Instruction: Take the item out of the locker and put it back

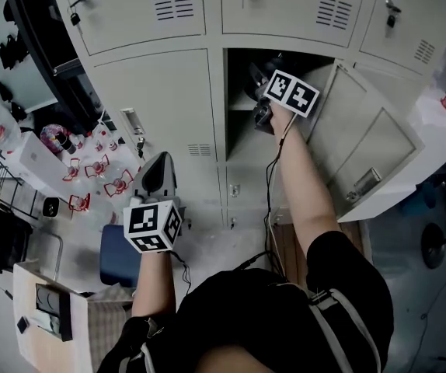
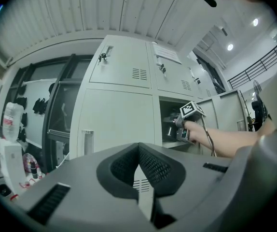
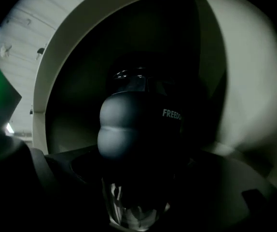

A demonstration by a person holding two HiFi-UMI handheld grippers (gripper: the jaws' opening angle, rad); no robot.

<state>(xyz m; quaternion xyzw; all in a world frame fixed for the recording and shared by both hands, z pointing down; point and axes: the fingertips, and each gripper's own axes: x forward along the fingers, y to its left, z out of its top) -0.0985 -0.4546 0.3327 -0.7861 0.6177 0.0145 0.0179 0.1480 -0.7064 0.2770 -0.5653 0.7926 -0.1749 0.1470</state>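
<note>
Dark bottle (image 3: 131, 129) sits clamped between the jaws of the right gripper (image 3: 138, 173), at the open locker (image 1: 240, 134). Nearer and to the left, the left gripper (image 2: 139, 173) has its jaws together on nothing.

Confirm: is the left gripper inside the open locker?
No; the left gripper is outside, before a closed door; only the right gripper reaches into the locker.

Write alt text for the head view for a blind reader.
Seen from above, a person's right gripper holds a dark item at the mouth of an open grey metal locker compartment. The left gripper hangs low before a closed locker door.
</note>
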